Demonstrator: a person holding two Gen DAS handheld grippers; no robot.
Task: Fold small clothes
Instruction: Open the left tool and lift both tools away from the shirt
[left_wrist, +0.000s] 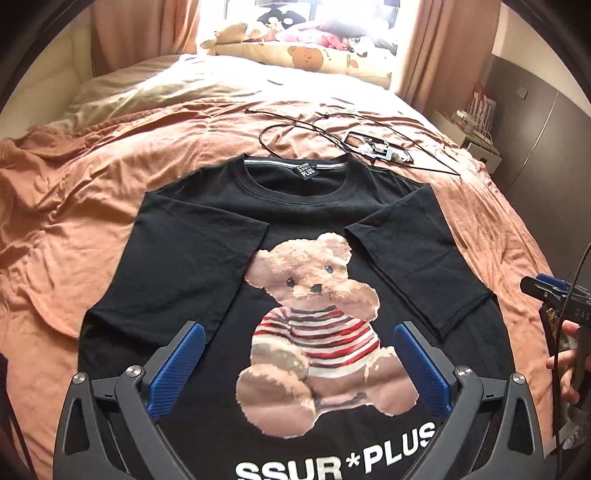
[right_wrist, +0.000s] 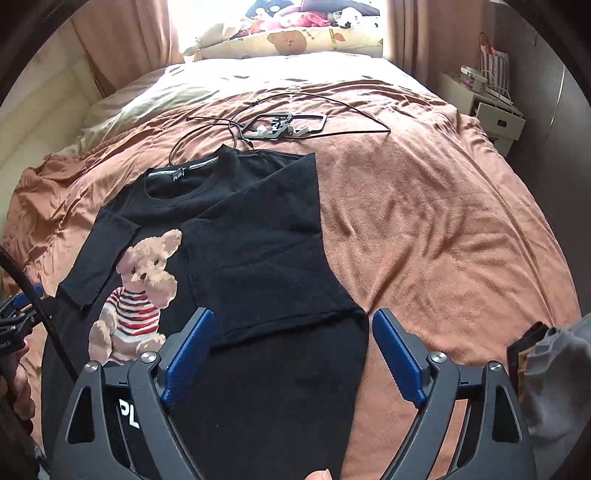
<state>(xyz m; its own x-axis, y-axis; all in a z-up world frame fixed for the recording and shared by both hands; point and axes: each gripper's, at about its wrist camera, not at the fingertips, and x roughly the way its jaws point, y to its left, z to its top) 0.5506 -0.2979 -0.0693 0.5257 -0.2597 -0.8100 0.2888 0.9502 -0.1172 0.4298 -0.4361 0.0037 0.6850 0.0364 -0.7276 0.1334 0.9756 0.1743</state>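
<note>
Blue pads: both sets of tongs stand apart, gripping nothing.
Left tongs (left_wrist: 299, 354): lower centre of its view, hovering above the teddy print.
Right tongs (right_wrist: 293, 354): lower centre of its view, over the shirt's folded right edge.
T-shirt (left_wrist: 207, 266): black, flat on the bed, collar toward the top of the frame; both sleeves lie folded inward, likely to square it for the next fold.
Bedspread (left_wrist: 92, 206): rust-orange, rumpled.
Cable and frame (left_wrist: 369, 146): beyond the collar, clear of the shirt.
</note>
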